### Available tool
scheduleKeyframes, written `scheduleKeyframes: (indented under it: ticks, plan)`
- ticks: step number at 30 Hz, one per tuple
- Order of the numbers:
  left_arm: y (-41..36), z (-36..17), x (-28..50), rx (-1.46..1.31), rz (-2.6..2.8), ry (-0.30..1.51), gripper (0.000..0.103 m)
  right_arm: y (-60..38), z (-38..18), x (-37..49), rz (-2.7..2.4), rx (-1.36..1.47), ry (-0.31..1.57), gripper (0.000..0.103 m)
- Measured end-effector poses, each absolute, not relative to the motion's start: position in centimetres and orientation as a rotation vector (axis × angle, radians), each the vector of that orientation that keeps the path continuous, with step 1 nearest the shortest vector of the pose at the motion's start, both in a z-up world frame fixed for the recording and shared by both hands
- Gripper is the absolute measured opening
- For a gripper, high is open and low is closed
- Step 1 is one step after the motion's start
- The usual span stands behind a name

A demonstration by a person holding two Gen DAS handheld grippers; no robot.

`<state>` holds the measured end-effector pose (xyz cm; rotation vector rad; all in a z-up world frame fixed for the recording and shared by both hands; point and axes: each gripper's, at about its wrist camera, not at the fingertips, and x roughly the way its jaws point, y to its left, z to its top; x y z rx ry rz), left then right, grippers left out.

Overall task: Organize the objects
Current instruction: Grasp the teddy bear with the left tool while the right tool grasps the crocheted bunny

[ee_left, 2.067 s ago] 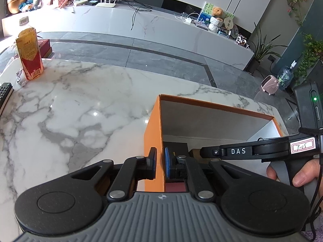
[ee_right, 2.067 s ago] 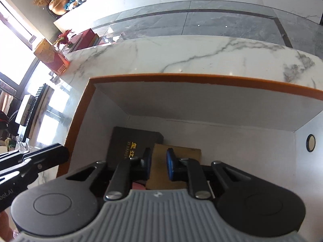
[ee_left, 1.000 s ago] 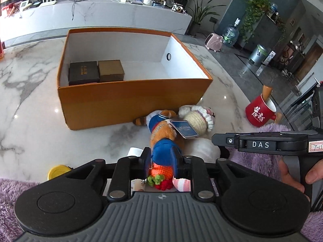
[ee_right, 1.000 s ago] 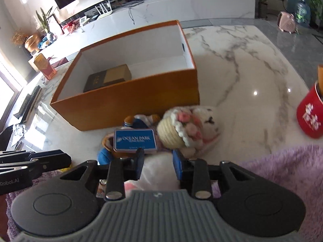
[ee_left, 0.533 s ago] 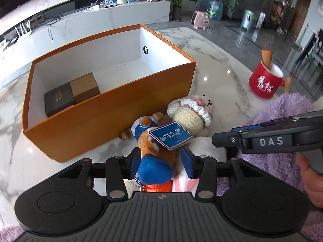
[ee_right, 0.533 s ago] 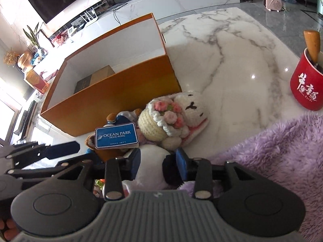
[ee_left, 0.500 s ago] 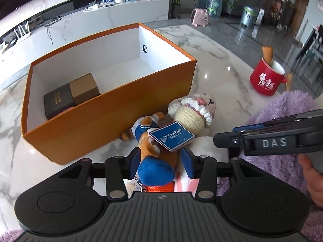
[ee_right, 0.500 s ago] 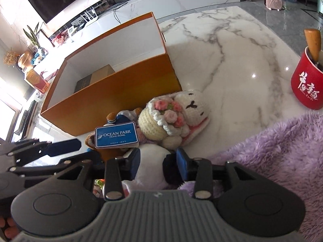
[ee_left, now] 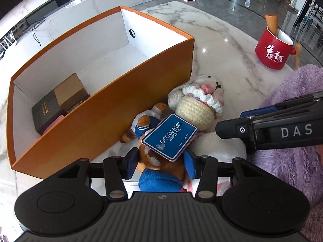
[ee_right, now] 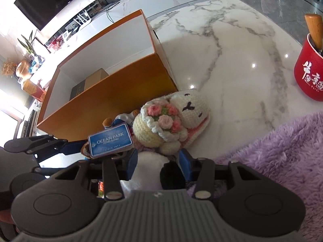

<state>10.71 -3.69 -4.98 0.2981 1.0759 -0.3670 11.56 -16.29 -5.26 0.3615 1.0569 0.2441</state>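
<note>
While both sets of jaws have just been opening, we find the left gripper straddling the brown plush toy and the right gripper straddling the white plush, neither yet pinched. Both toys lie just beside the orange box. We advise seating each pair of pads on the body, clear of the blue tag, before closing.

Wide free room inside the orange box, right half bare, open from above; two small boxes crowd its left end. Tall near wall blocks any level way in. Tight against that wall: brown plush, crocheted bunny, white plush, packed together. Purple blanket hems the right. Open marble desk beyond, up to the red mug.
</note>
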Motion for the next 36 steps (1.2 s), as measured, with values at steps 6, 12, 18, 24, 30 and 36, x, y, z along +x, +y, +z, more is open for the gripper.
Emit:
scheduleKeyframes:
  ticks: [6,12,18,24,30,36]
  plan:
    - [-3.2,-5.3,11.6,0.231,-0.358,1.111,0.057,-15.8,-5.3,12.9,0.225,0.391,1.050,0.061]
    - [-2.4,-5.3,12.0,0.169,-0.360,1.133,0.057,-14.9,-6.4,14.7,0.188,0.390,1.096,0.065]
    - [-2.5,-5.6,12.2,0.158,-0.362,1.145,0.058,-14.2,-7.5,16.1,0.157,0.397,1.135,0.070]
    - [-2.3,-5.9,12.2,0.114,-0.367,1.157,0.059,-13.9,-8.3,16.7,0.144,0.386,1.149,0.074]
    - [-2.5,-6.1,12.1,0.114,-0.367,1.160,0.060,-13.6,-8.7,16.5,0.165,0.360,1.157,0.061]
    - [-2.3,-6.0,11.9,0.094,-0.356,1.150,0.055,-13.6,-8.4,15.9,0.178,0.347,1.140,0.051]
